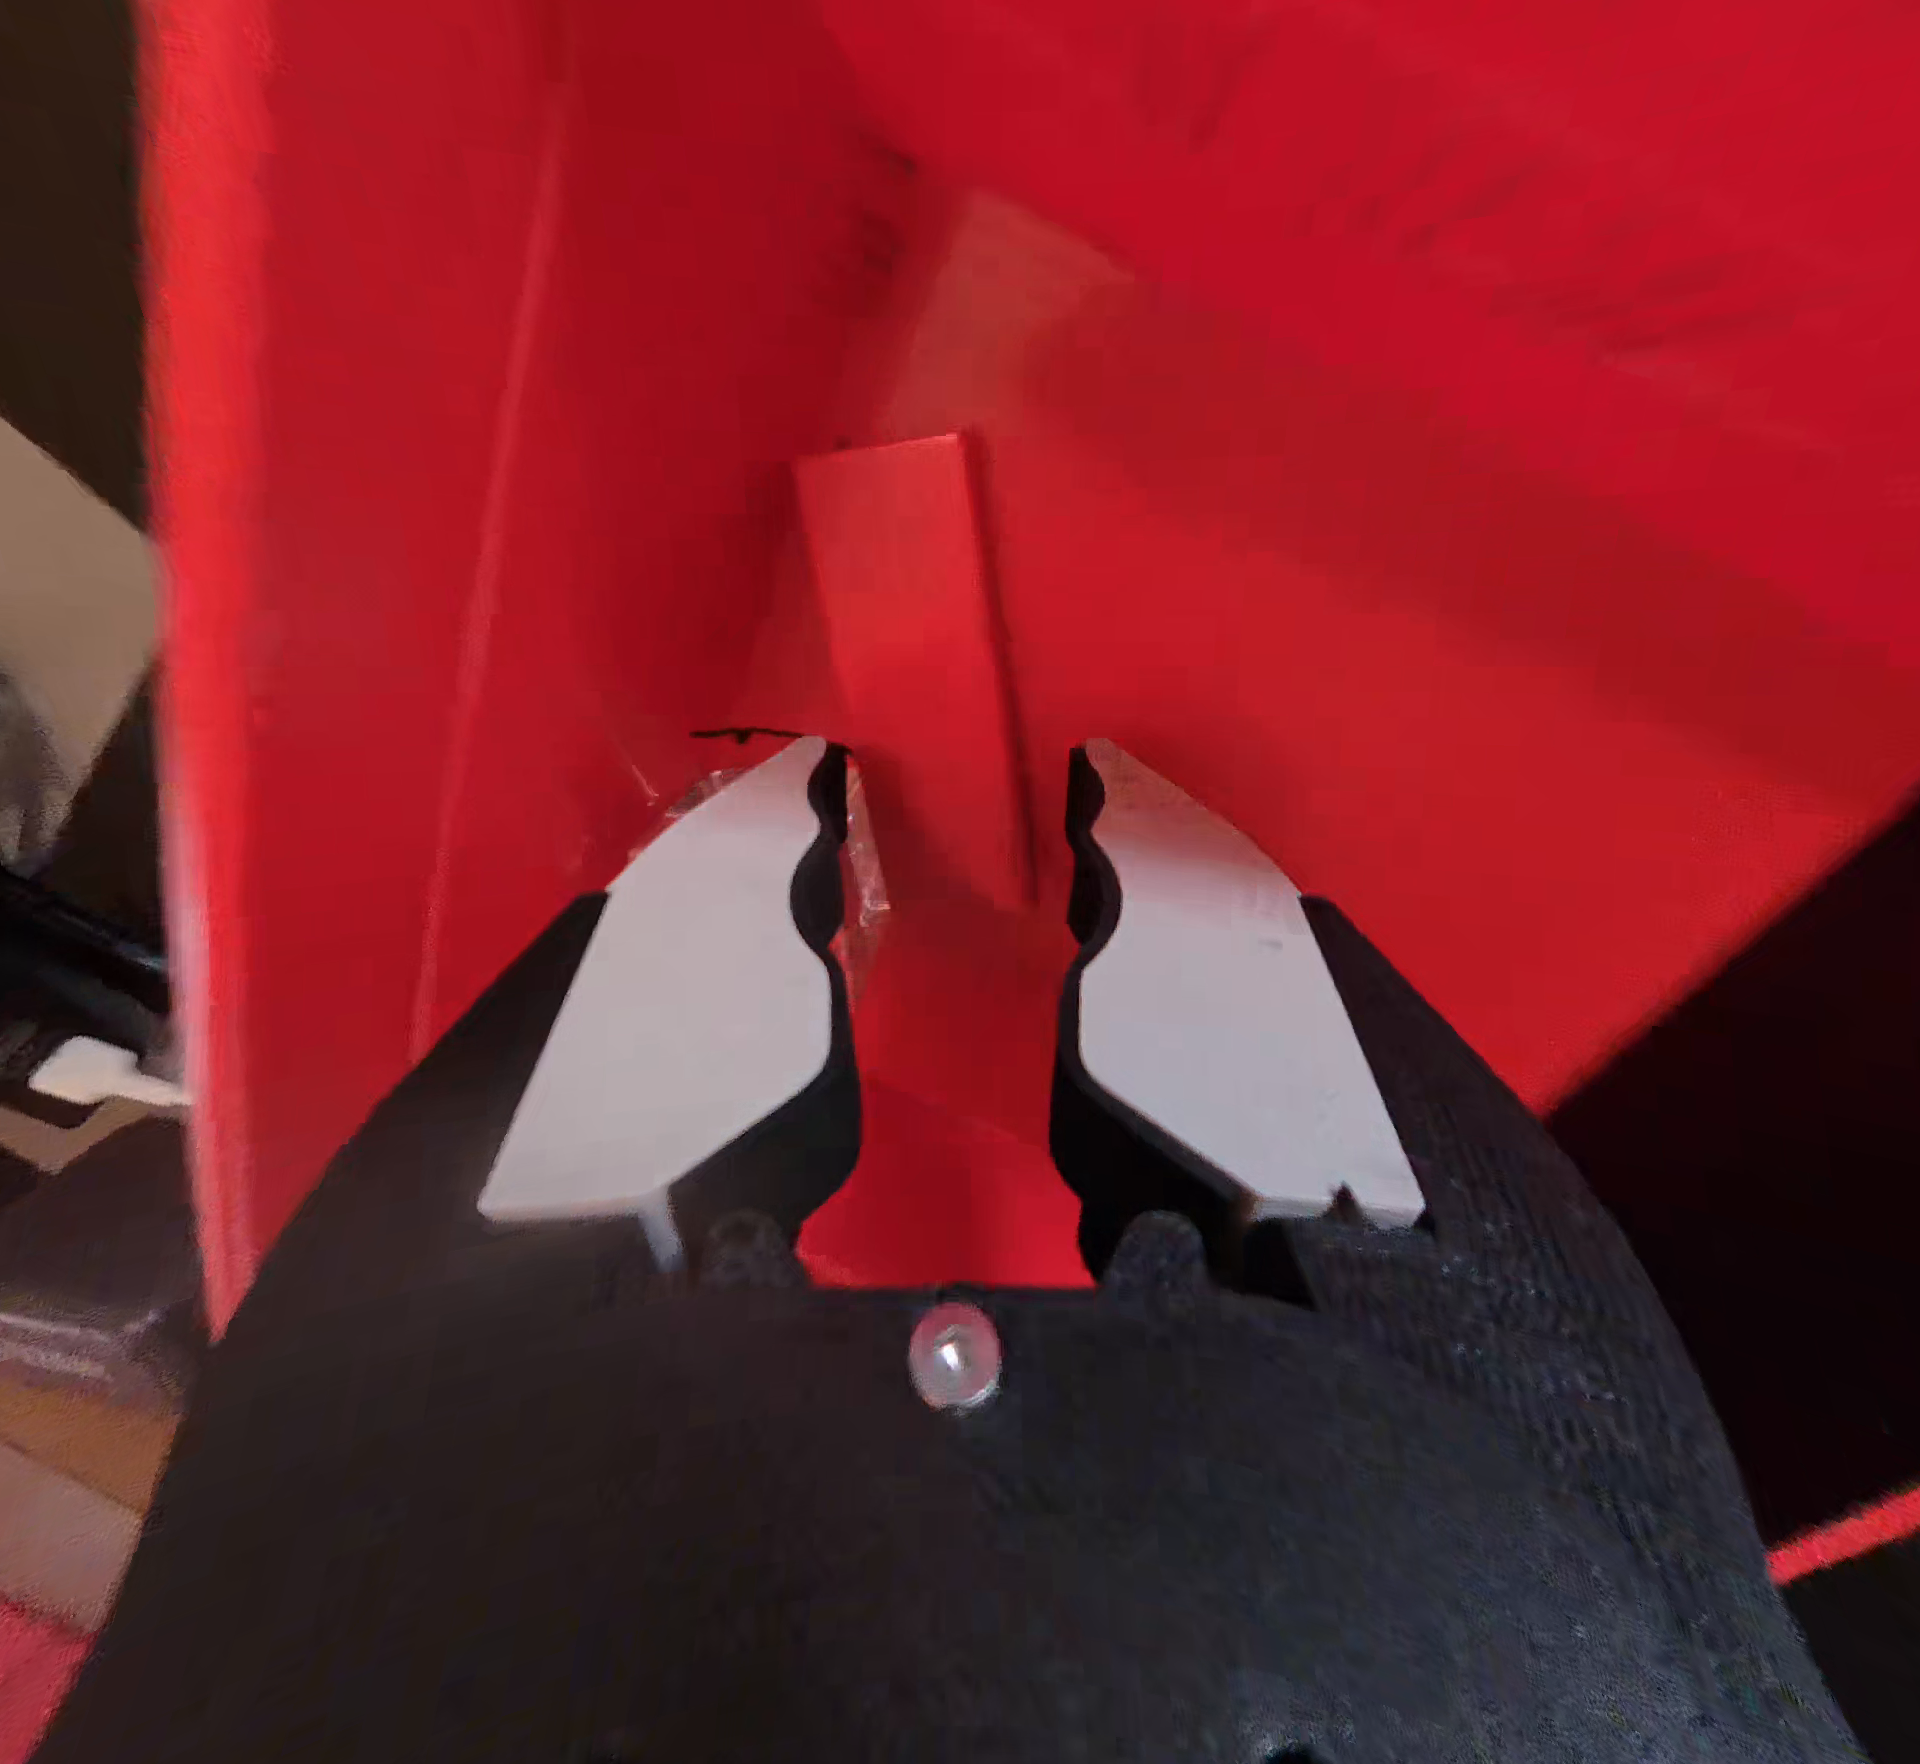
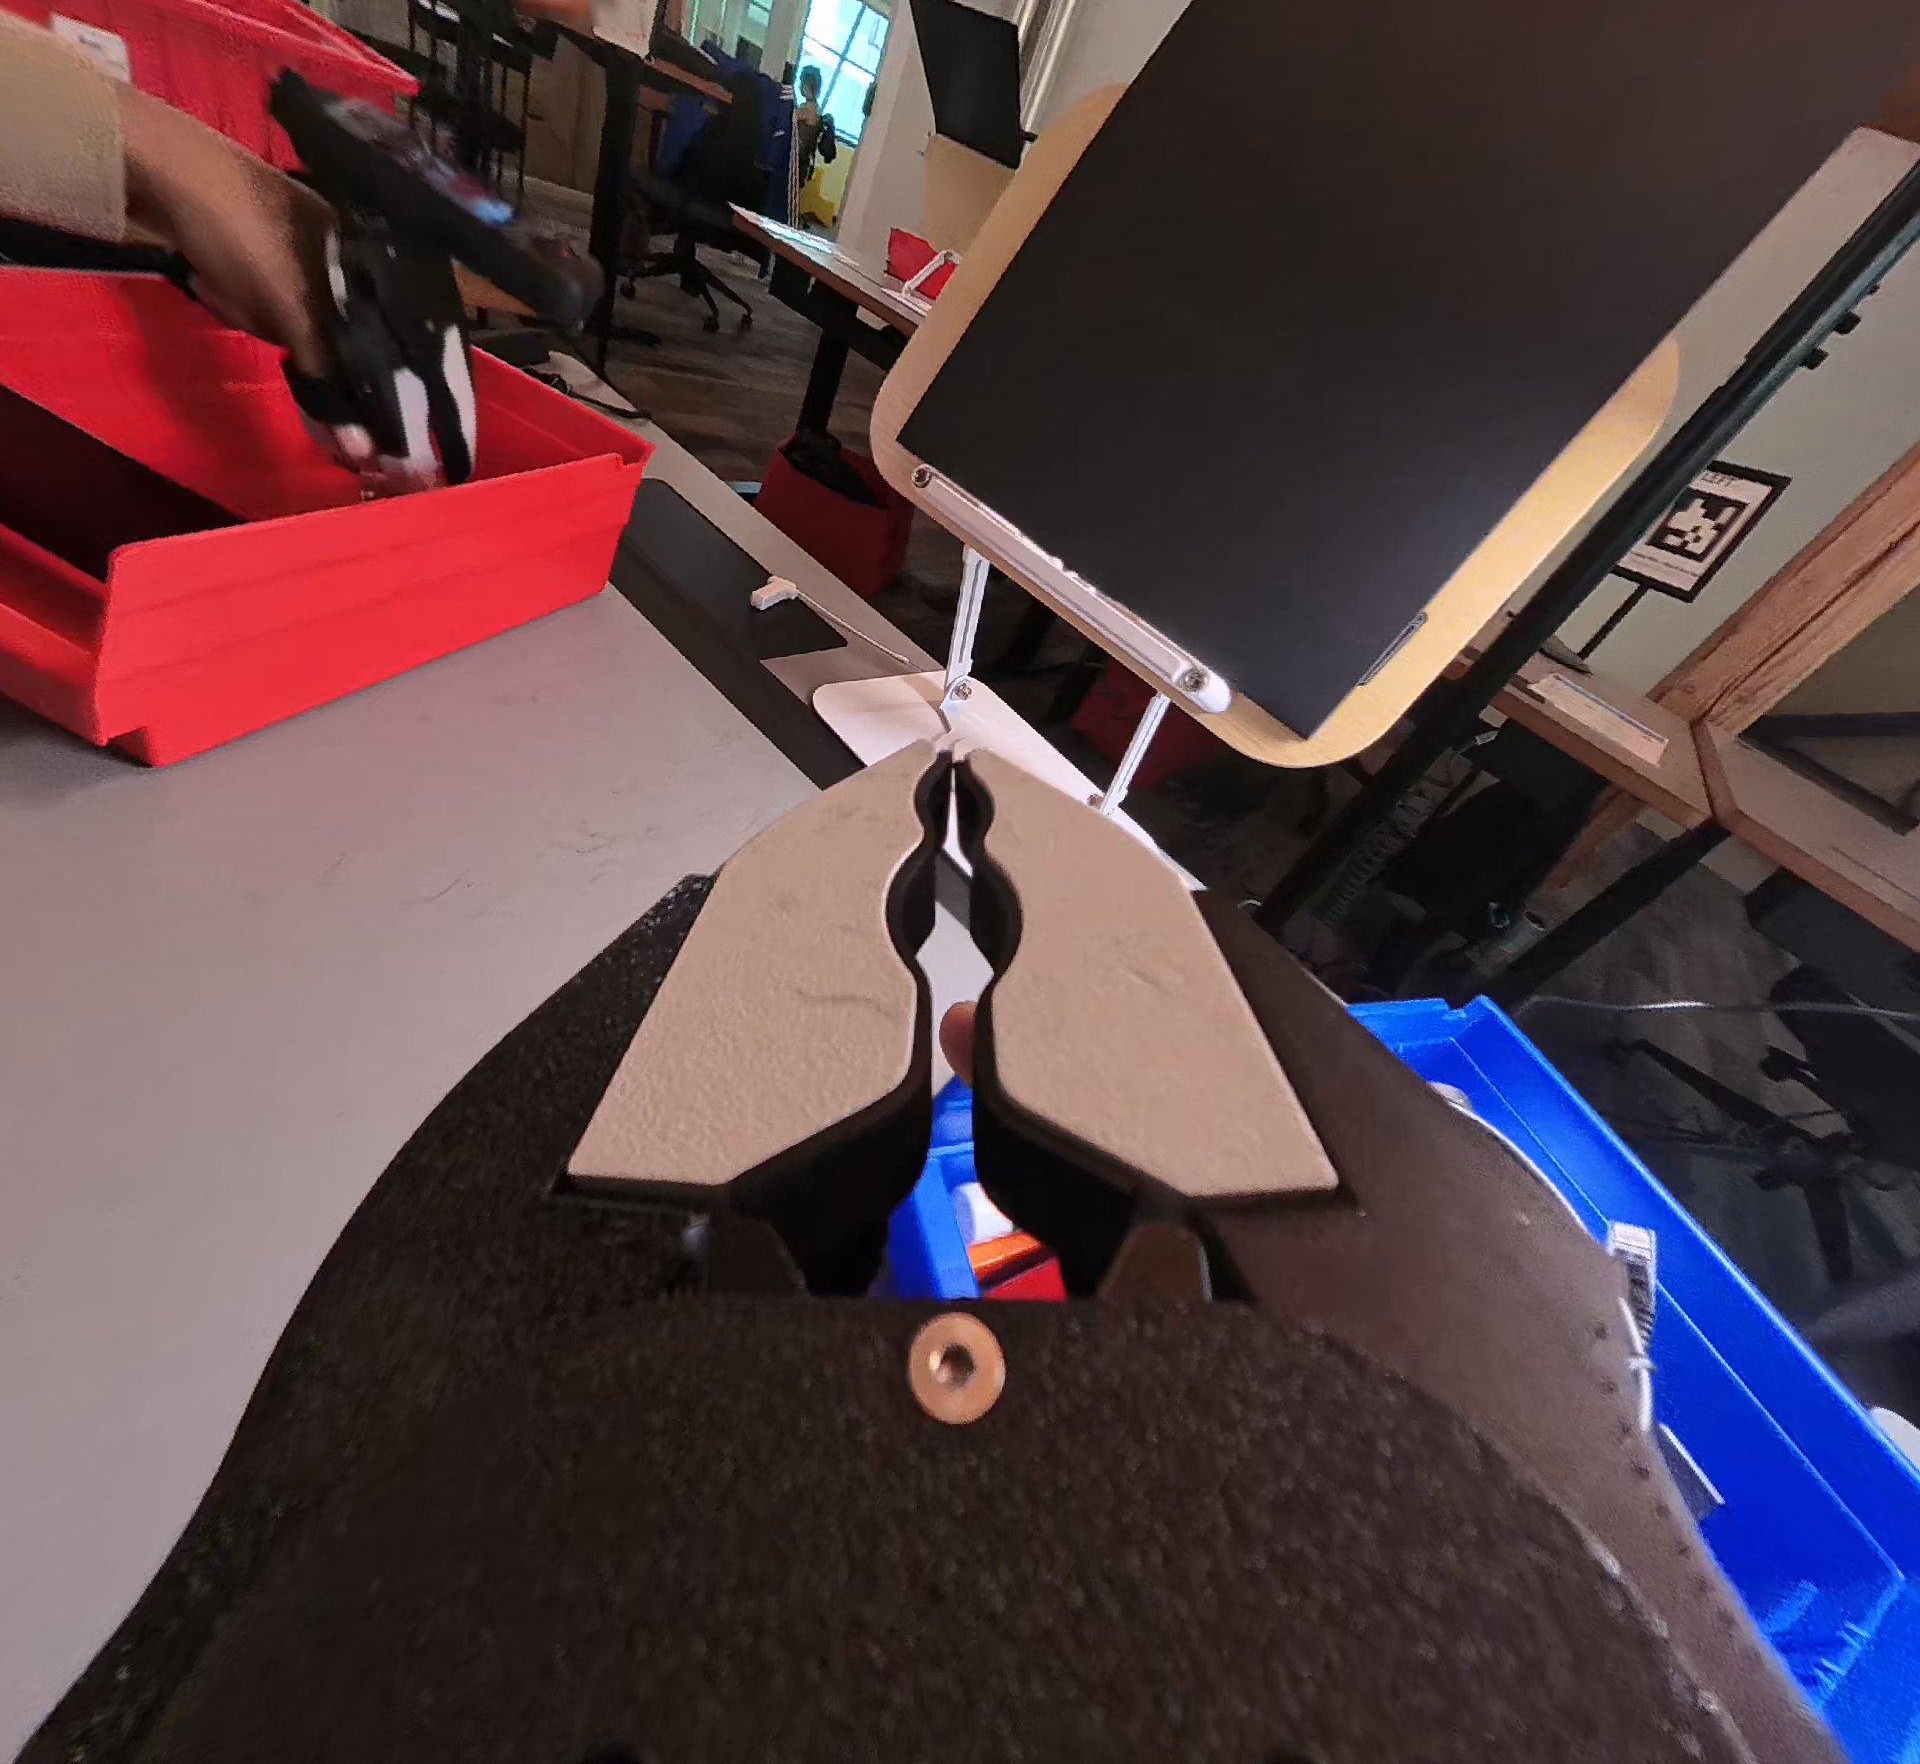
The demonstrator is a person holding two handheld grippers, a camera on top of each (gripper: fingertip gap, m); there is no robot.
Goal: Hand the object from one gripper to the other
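Left gripper (image 1: 951, 867) is nose-down inside the red bin (image 1: 1351, 364), fingers spread apart with nothing between them. A scrap of clear crinkled film (image 1: 862, 873) sits right against the inner face of its left finger, touching or nearly; I'd guess that's the object, but it's too blurred to be sure. A flat red strip (image 1: 904, 613) lies on the bin floor just ahead of the tips (could equally be the target, can't tell). Seen from the right wrist view, the left gripper (image 2: 416, 457) angles down over the bin's near wall (image 2: 364, 571), presumably to fish out the item. Right gripper (image 2: 953, 774) is clenched on nothing, tips meeting, parked over the grey table (image 2: 312, 883) edge, well apart from the bin, likely waiting to receive. A blue bin (image 2: 1662, 1247) sits below and behind its fingers; a dark panel on a stand (image 2: 1351, 312) is ahead. Handover not started: pickup comes first.
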